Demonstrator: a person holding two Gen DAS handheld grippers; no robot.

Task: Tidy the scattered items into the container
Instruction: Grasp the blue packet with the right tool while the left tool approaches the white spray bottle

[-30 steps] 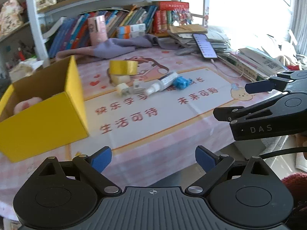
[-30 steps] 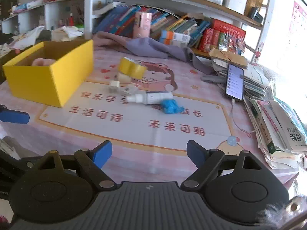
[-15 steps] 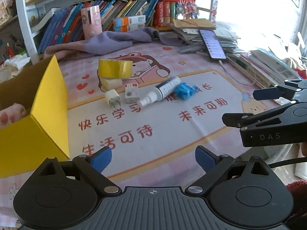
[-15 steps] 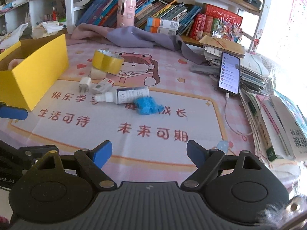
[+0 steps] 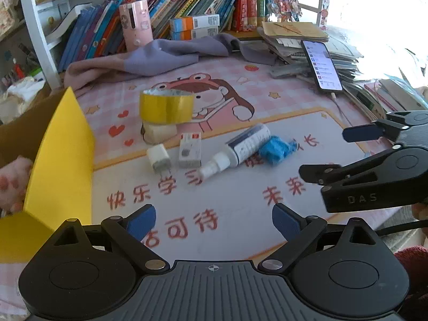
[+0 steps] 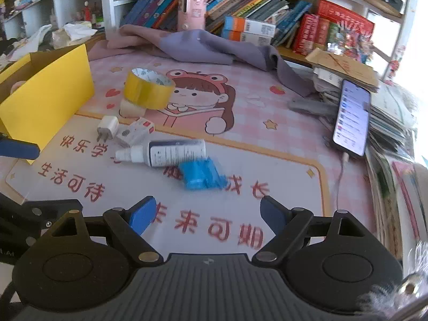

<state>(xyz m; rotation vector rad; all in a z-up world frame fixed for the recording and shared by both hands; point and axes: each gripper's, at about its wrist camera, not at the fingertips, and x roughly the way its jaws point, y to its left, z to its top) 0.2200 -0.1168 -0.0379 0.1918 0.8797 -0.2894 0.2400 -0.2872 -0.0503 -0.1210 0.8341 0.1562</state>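
A yellow cardboard box (image 5: pixel 61 160) (image 6: pixel 50 99) stands at the left with a pink plush (image 5: pixel 12 179) inside. On the mat lie a yellow tape roll (image 5: pixel 166 106) (image 6: pixel 147 88) leaning on a pale block (image 5: pixel 160 133), a white plug (image 5: pixel 158 159) (image 6: pixel 107 127), a small white box (image 5: pixel 190 150) (image 6: pixel 135 131), a white spray bottle (image 5: pixel 238 148) (image 6: pixel 171 153) and a crumpled blue thing (image 5: pixel 276 148) (image 6: pixel 201 174). My left gripper (image 5: pixel 213 220) is open above the mat, short of the items. My right gripper (image 6: pixel 208 214) is open just before the blue thing. Nothing is between either pair of fingers.
A purple cloth (image 5: pixel 171 56) lies at the back under a shelf of books (image 6: pixel 240 2). A phone (image 6: pixel 352 116) on a cable leans on stacked papers (image 5: pixel 294 37) at the right. The right gripper's body (image 5: pixel 374 176) hangs at the right edge of the left wrist view.
Both grippers have moved forward over the mat toward the scattered items, which now look larger and nearer. The yellow box has slid to the left edge of both views. Jaws unchanged.
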